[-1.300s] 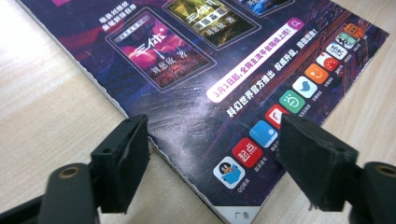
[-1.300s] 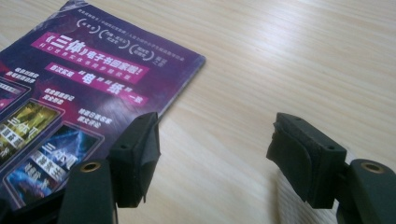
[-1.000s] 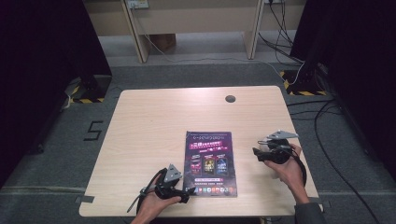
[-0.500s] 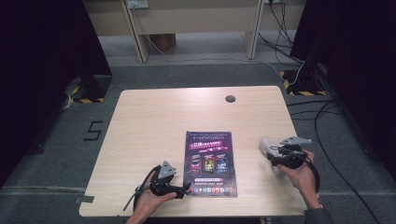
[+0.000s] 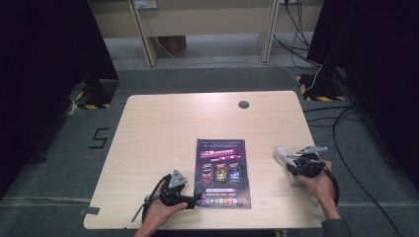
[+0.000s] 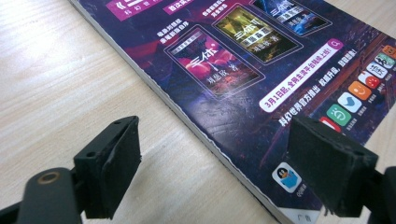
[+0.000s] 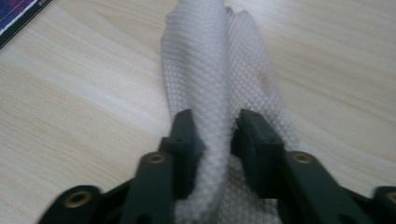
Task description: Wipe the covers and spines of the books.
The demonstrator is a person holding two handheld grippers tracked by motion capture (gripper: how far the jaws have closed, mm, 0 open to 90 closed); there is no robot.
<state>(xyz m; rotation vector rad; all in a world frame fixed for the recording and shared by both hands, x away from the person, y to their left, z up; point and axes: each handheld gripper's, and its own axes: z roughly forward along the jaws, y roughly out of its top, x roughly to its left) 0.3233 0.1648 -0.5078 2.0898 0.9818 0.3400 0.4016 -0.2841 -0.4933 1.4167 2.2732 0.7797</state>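
A purple printed booklet (image 5: 222, 170) lies flat on the wooden table (image 5: 168, 128), near the front edge. My left gripper (image 5: 196, 201) rests at the booklet's lower left corner, lying low over the table. In the left gripper view its jaws stand open (image 6: 219, 140), one over bare wood and one over the booklet (image 6: 243, 60) cover, with the booklet's edge running between them. At the right, my right gripper (image 5: 290, 167) has just been closing its jaws on a white textured cloth (image 5: 282, 154). The right gripper view shows the pads (image 7: 215, 130) pinching a raised fold of the cloth (image 7: 210, 56).
A dark round cable hole (image 5: 243, 104) sits near the table's far edge. Black cables (image 5: 341, 123) trail over the floor to the right. Pale furniture legs (image 5: 141, 29) stand behind the table, and dark curtains hang on both sides.
My right gripper has moved right and toward the front edge, sinking onto the white cloth, and its jaws have closed on a fold of it. The left gripper has stayed put.
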